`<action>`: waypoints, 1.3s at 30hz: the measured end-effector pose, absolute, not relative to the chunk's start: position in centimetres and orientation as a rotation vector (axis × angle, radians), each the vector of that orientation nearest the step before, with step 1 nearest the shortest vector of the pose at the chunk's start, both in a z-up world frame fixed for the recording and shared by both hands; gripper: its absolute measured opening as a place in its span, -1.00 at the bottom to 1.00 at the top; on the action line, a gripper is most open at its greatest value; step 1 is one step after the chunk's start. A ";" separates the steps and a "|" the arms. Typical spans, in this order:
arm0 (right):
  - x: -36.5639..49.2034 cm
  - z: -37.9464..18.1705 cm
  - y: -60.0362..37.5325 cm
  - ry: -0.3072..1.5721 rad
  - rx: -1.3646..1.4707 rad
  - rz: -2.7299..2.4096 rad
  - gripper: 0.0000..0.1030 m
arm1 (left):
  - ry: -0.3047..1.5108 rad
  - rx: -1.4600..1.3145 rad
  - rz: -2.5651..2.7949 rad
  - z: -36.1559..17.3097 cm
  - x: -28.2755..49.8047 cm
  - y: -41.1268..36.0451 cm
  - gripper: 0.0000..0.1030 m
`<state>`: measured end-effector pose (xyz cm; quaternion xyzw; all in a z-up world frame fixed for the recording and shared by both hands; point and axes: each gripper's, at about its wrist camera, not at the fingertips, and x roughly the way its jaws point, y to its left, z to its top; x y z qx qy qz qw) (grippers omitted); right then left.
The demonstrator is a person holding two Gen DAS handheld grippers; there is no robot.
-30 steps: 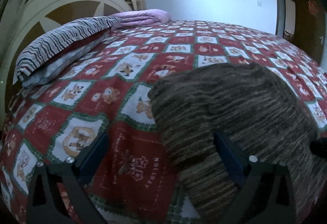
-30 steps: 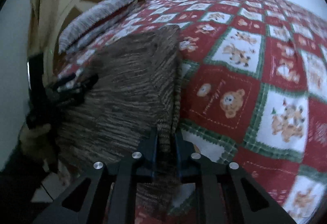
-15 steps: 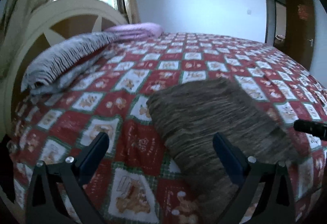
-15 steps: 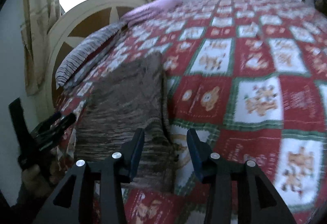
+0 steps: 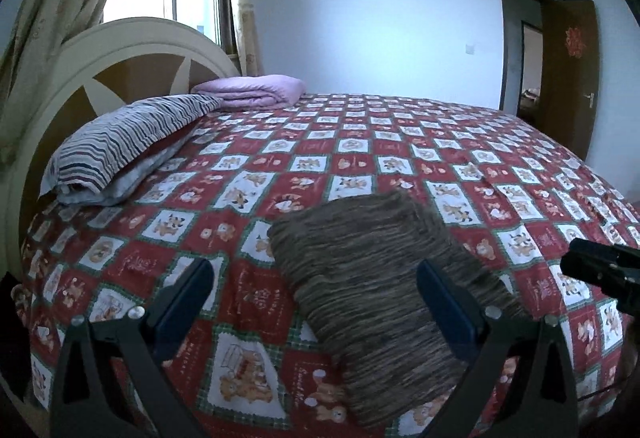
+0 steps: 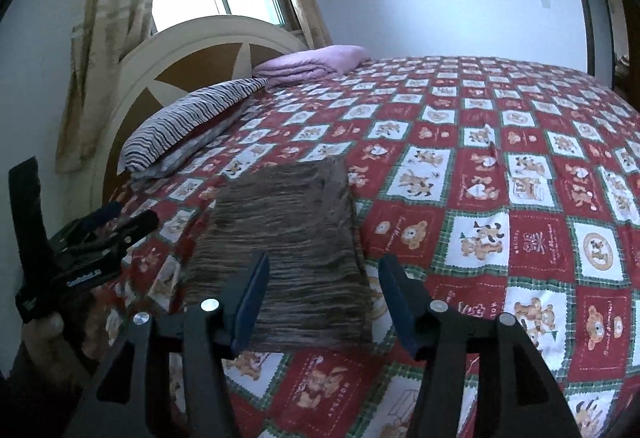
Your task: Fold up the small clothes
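Note:
A brown striped knit garment (image 5: 372, 278) lies folded in a flat rectangle on the bed near its front edge, and shows in the right wrist view as well (image 6: 288, 230). My left gripper (image 5: 313, 270) hovers above and short of it, open wide and holding nothing. My right gripper (image 6: 325, 263) is lifted off the garment's near right corner. Its jaws are opening and no cloth is between the pads. Each gripper shows in the other's view: the right one (image 5: 600, 266) at the right edge, the left one (image 6: 108, 234) at the left, held by a hand.
The bed wears a red and white checked quilt (image 5: 360, 142) with bear prints. A striped pillow (image 5: 128, 142) and a folded lilac blanket (image 5: 252, 90) lie by the cream headboard (image 5: 120, 50). A window stands behind it and a dark door (image 5: 568, 70) far right.
The right gripper was shut on the garment's edge, then let go and opened. Both grippers have drawn back and risen, so the garment looks smaller and lies flat.

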<state>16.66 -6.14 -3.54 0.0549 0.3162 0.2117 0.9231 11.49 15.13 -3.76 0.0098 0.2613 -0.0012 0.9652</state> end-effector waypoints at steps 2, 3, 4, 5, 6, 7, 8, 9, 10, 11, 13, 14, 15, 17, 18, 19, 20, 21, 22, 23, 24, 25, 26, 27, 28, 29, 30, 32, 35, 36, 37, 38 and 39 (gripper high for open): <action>16.1 -3.3 -6.0 0.638 0.109 0.435 0.12 | 0.525 0.019 0.000 -3.7 11.3 15.1 1.00; 15.9 -3.1 -6.0 0.632 0.108 0.433 0.12 | 0.526 0.019 0.001 -3.7 11.3 15.1 1.00; 15.8 -3.1 -5.9 0.629 0.108 0.433 0.12 | 0.526 0.019 0.001 -3.7 11.3 15.1 1.00; 15.6 -3.0 -5.9 0.624 0.108 0.433 0.12 | 0.526 0.019 0.001 -3.7 11.3 15.1 1.00; 15.5 -2.9 -6.0 0.619 0.108 0.432 0.12 | 0.527 0.018 0.001 -3.6 11.3 15.1 1.00; 15.4 -2.9 -6.0 0.617 0.109 0.431 0.12 | 0.527 0.018 0.001 -3.6 11.3 15.1 1.00; 15.3 -2.8 -6.1 0.614 0.110 0.430 0.12 | 0.526 0.019 0.001 -3.6 11.3 15.1 1.00; 15.2 -2.8 -6.1 0.612 0.112 0.427 0.12 | 0.526 0.019 0.001 -3.6 11.3 15.1 1.00; 15.2 -2.8 -6.2 0.610 0.114 0.426 0.12 | 0.526 0.019 0.000 -3.6 11.3 15.2 1.00; 15.1 -2.9 -6.2 0.611 0.115 0.425 0.12 | 0.527 0.019 0.000 -3.6 11.3 15.1 1.00; 15.1 -2.9 -6.2 0.610 0.120 0.422 0.12 | 0.526 0.020 0.000 -3.6 11.3 15.1 1.00; 15.0 -2.9 -6.3 0.609 0.121 0.421 0.12 | 0.527 0.021 0.000 -3.6 11.3 15.1 1.00; 15.0 -2.9 -6.3 0.609 0.119 0.423 0.12 | 0.527 0.020 0.002 -3.6 11.3 15.1 1.00; 15.0 -2.9 -6.3 0.610 0.118 0.423 0.13 | 0.526 0.019 0.002 -3.7 11.2 15.1 1.00; 15.0 -2.9 -6.3 0.609 0.118 0.424 0.13 | 0.527 0.019 0.003 -3.7 11.3 15.0 1.00; 15.0 -3.0 -6.4 0.610 0.119 0.425 0.13 | 0.527 0.019 0.003 -3.7 11.2 15.0 1.00; 15.0 -3.0 -6.4 0.610 0.118 0.424 0.13 | 0.527 0.019 0.002 -3.7 11.2 15.0 1.00; 15.0 -3.0 -6.3 0.611 0.117 0.424 0.13 | 0.527 0.019 0.003 -3.7 11.2 15.0 1.00; 15.0 -3.0 -6.4 0.612 0.117 0.423 0.13 | 0.527 0.018 0.004 -3.7 11.2 15.1 1.00; 15.0 -3.1 -6.4 0.613 0.119 0.422 0.13 | 0.526 0.018 0.003 -3.7 11.2 15.1 1.00; 14.9 -3.1 -6.4 0.614 0.119 0.422 0.13 | 0.526 0.018 0.003 -3.7 11.2 15.1 1.00; 14.9 -3.1 -6.4 0.613 0.119 0.422 0.13 | 0.526 0.018 0.003 -3.7 11.2 15.1 1.00; 14.9 -3.1 -6.4 0.613 0.119 0.423 0.13 | 0.525 0.018 0.002 -3.7 11.3 15.1 1.00; 14.9 -3.1 -6.4 0.613 0.119 0.423 0.13 | 0.526 0.019 0.002 -3.7 11.3 15.1 1.00; 14.9 -3.1 -6.4 0.613 0.119 0.422 0.13 | 0.525 0.019 0.002 -3.7 11.3 15.2 1.00; 14.9 -3.1 -6.4 0.613 0.119 0.422 0.13 | 0.526 0.019 0.001 -3.7 11.3 15.2 1.00; 14.9 -3.1 -6.4 0.614 0.119 0.423 0.13 | 0.526 0.019 0.001 -3.7 11.3 15.2 1.00; 14.8 -3.2 -6.3 0.615 0.119 0.423 0.13 | 0.528 0.018 0.001 -3.7 11.3 15.2 1.00; 14.8 -3.2 -6.2 0.615 0.119 0.423 0.13 | 0.526 0.019 -0.001 -3.7 11.3 15.2 1.00; 14.8 -3.2 -6.2 0.616 0.118 0.424 0.13 | 0.527 0.019 0.000 -3.8 11.3 15.2 1.00; 14.8 -3.2 -6.1 0.616 0.118 0.424 0.13 | 0.527 0.019 0.001 -3.8 11.3 15.2 1.00; 14.7 -3.2 -6.1 0.617 0.117 0.424 0.13 | 0.526 0.020 0.000 -3.8 11.3 15.2 1.00; 14.7 -3.3 -6.0 0.618 0.117 0.424 0.13 | 0.527 0.020 0.000 -3.8 11.3 15.2 1.00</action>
